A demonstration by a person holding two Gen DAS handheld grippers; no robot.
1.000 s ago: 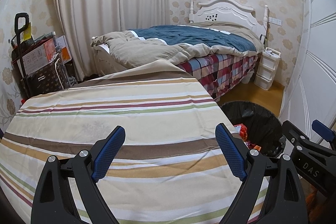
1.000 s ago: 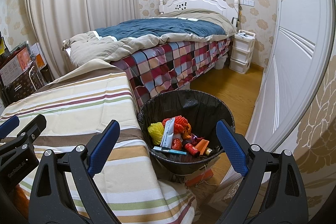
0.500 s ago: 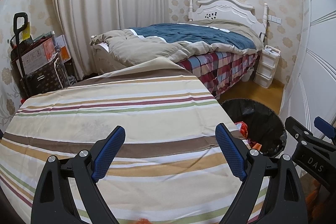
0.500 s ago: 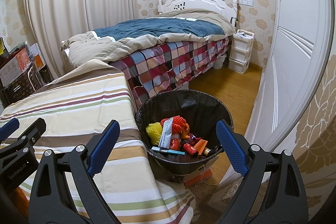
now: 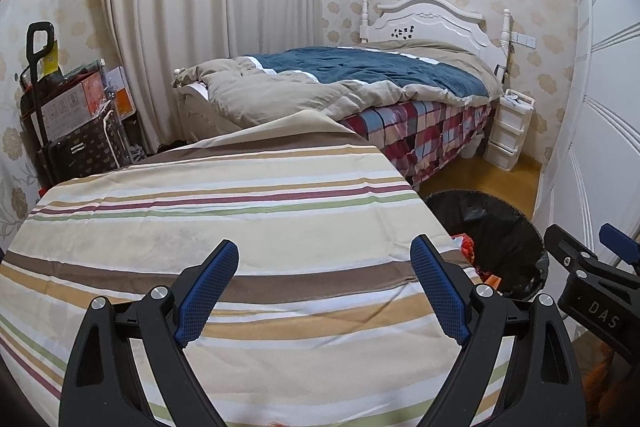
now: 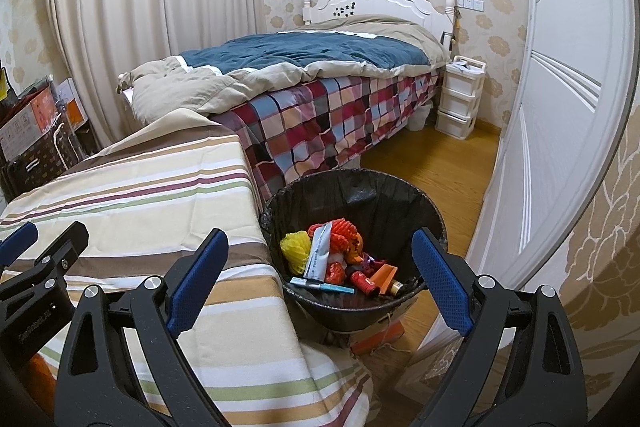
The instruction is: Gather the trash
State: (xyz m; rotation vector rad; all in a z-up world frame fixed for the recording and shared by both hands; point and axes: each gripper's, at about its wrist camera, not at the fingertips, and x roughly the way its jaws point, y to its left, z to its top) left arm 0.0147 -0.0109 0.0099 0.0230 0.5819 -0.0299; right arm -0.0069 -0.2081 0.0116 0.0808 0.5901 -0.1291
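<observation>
Bed (image 6: 320, 75): it stood beyond the trash bin, against the far wall, with a blue and tan duvet over a checked cover that hung down toward the bin.
Wardrobe doors (image 6: 560, 107): white panels rose just to the right of the trash bin.
Striped table (image 5: 224, 227): your cloth-covered table lay directly left of the trash bin, its right edge beside the rim; the top showed bare stripes in both views.
Boxes and cart (image 5: 72, 123): these were stacked well to the left of the trash bin, past the table's far corner.
Trash bin (image 6: 352, 223): black-lined and open, it sat on the wood floor between table and wardrobe; in the left view the table edge hid its left part (image 5: 492, 239).
Drawer unit (image 6: 460, 99): a small white set stood far behind the trash bin, at the bed's head.
Right gripper (image 6: 320, 263): you held it above the near rim of the trash bin, jaws spread wide with nothing between the blue pads.
Left gripper (image 5: 325, 279): you held it over the table, left of the trash bin, jaws likewise spread and empty.
Trash (image 6: 340, 259): yellow and orange foam nets, a white wrapper, a blue pen-like stick, a red can and orange scraps lay in the bottom of the trash bin.
</observation>
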